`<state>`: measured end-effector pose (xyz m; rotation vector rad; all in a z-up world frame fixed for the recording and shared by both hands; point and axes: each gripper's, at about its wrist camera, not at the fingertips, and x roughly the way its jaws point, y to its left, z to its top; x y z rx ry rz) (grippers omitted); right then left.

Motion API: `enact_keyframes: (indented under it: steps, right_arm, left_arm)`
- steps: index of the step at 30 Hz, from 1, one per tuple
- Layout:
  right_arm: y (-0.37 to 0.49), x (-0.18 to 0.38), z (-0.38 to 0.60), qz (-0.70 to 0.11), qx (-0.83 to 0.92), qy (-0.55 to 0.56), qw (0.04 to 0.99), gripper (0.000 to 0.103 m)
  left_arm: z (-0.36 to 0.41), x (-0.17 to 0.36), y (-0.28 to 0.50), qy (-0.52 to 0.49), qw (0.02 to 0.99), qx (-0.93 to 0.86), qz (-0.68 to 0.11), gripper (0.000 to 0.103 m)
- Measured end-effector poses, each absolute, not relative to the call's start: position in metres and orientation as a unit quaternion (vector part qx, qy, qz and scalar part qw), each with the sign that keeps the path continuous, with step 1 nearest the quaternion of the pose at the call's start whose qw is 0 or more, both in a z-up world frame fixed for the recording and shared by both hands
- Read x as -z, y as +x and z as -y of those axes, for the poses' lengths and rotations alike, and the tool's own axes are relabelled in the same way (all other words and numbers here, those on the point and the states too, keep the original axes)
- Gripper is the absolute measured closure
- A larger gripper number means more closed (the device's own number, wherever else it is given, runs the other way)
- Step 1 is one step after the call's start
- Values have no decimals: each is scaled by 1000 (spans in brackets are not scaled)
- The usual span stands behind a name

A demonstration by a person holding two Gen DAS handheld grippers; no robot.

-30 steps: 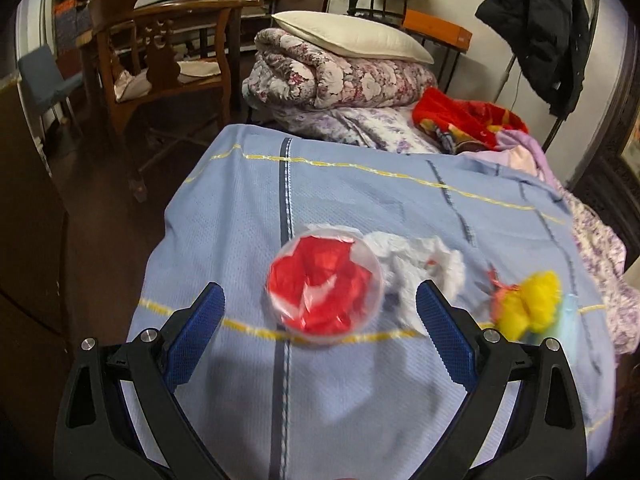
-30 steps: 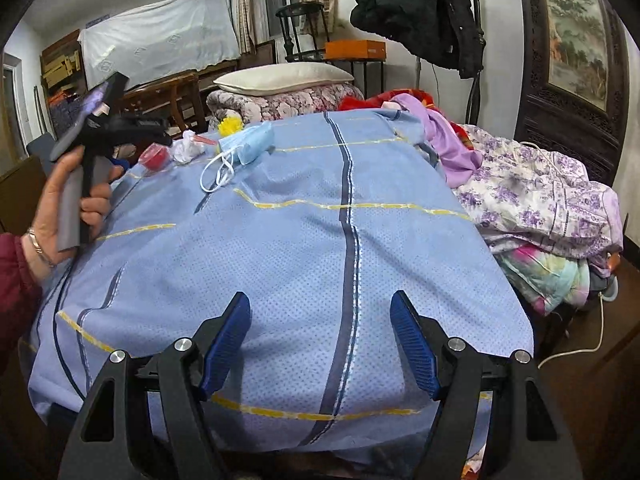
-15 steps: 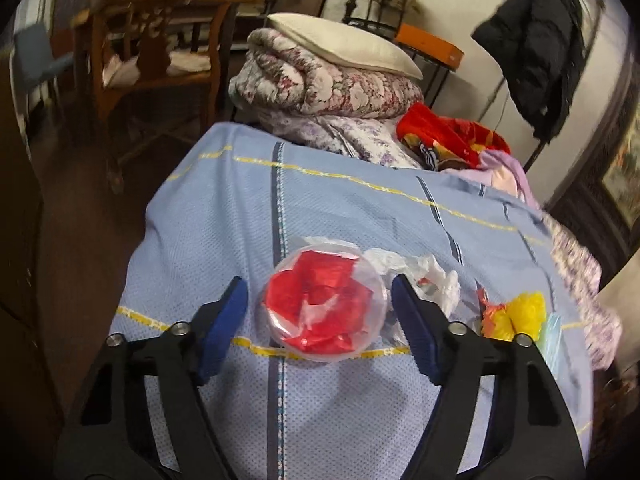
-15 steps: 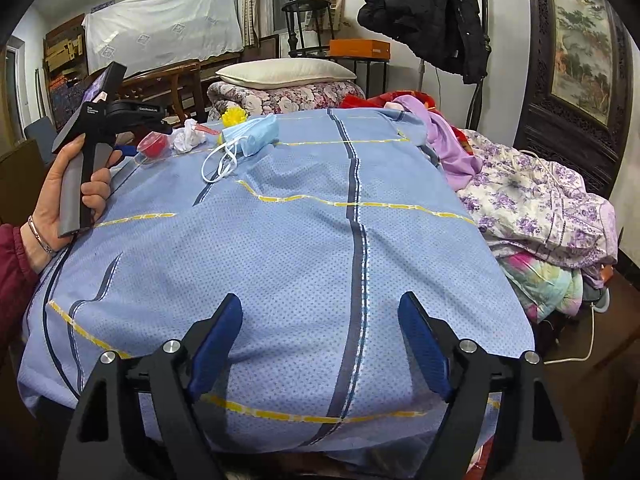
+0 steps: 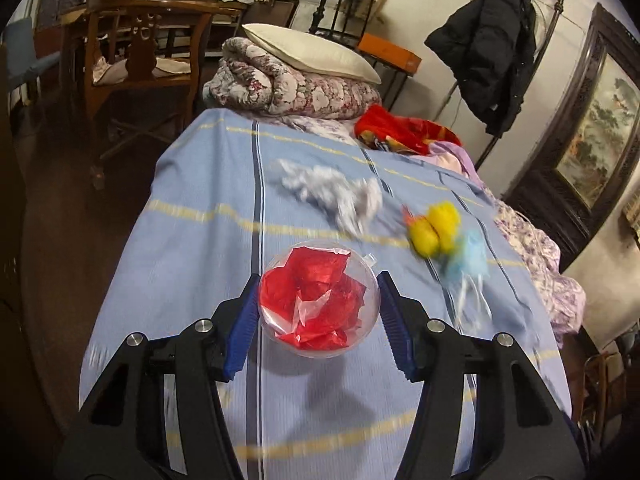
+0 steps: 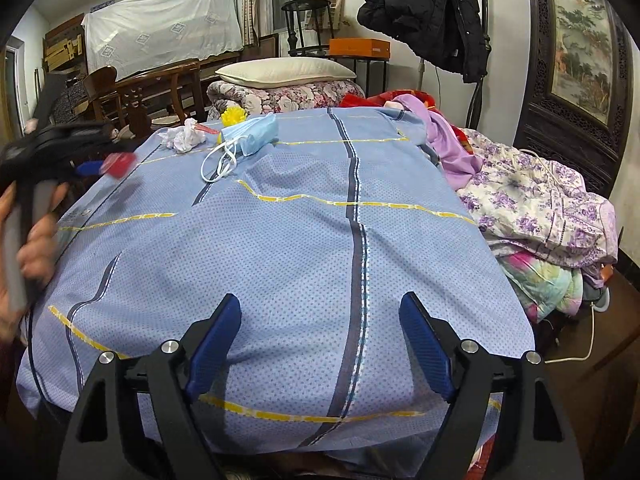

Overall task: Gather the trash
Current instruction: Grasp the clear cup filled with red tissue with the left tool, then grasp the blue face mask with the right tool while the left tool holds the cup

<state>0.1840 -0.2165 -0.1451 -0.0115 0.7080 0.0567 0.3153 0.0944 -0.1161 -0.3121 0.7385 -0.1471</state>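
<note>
Blue dotted sheet [image 6: 304, 248] w/ yellow and dark stripes covers the bed, smooth at centre, wrinkled near the far end. Clear ball [image 5: 318, 300] stuffed w/ red wrap sits between the blue pads of the left claw [image 5: 318, 300]; jaws closing, pads against both sides, ball lifted off the sheet w/ its shadow below. In the right wrist view the same ball shows as a red blur at the bed's left edge, a hand [image 6: 38, 236] round the grey handle.

Other trash on the sheet, far end: white crumpled tissue [image 6: 184, 138], yellow fluffy bit [image 6: 234, 116], blue face mask [image 6: 252, 136] w/ white loops trailing toward the near side. Tissue and mask lie near each other, not touching; the yellow bit is just behind the mask.

Right claw [image 6: 320, 344] spread wide over the near end of the bed, nothing between its pads.

Room: floral quilt [image 6: 288, 96] folded at the head, cream pillow [image 6: 284, 72] on top. Red cloth and lilac garment at the far right corner; purple-flowered bedding [image 6: 536, 212] heaped beside the bed on the right. Wooden chair [image 5: 136, 52] left of the bed, dark floor. Black coat [image 6: 424, 12] on a stand, orange box [image 6: 358, 48] on a small stand behind, framed painting [image 6: 584, 40] on the right wall, white dust sheet over furniture at the back left.
</note>
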Motion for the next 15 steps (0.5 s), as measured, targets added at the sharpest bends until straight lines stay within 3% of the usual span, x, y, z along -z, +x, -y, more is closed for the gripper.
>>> enact_keyframes:
  steps: [8,15]
  right_arm:
    - [183,143,219,-350,-26,0,936,23]
    - [215,87,207,-312,-86,42,945,23]
  left_arm:
    - [-80,121,315,-105,917,41,-384,46]
    - [-74,130,321,-91,907,52,-407,46]
